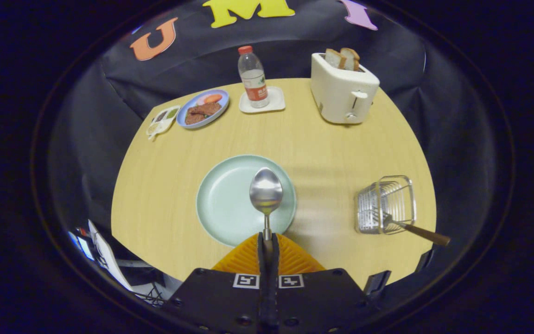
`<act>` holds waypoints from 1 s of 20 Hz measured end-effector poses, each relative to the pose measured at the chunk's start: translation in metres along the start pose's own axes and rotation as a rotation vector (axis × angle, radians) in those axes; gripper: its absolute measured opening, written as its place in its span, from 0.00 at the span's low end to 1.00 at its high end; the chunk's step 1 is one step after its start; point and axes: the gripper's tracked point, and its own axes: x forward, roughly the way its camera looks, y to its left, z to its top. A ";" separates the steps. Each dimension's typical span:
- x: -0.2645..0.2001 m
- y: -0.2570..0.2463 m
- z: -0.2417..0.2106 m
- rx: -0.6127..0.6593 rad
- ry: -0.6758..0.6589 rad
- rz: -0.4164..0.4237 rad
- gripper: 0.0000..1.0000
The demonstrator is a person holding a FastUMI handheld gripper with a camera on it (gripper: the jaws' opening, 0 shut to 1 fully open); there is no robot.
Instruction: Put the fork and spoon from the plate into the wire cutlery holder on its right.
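Your claw (267, 241) is clamped on the spoon (266, 191), lifted over the plate (220, 204), ready for the holder (385, 204) where the fork (415, 229) sits.

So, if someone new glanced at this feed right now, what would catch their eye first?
Probably the shiny metal spoon, held by its handle between the orange gripper fingers, bowl forward over the pale green round plate. Next, the wire cutlery holder right of the plate, with the wooden-handled fork already leaning in it. Beyond them, the white toaster with two bread slices stands out.
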 end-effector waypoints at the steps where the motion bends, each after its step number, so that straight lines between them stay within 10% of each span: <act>1: -0.010 -0.017 0.004 0.003 0.003 -0.009 0.01; 11: -0.058 -0.153 0.014 0.073 0.131 -0.039 0.01; 20: -0.030 -0.165 0.000 0.169 0.375 -0.029 0.01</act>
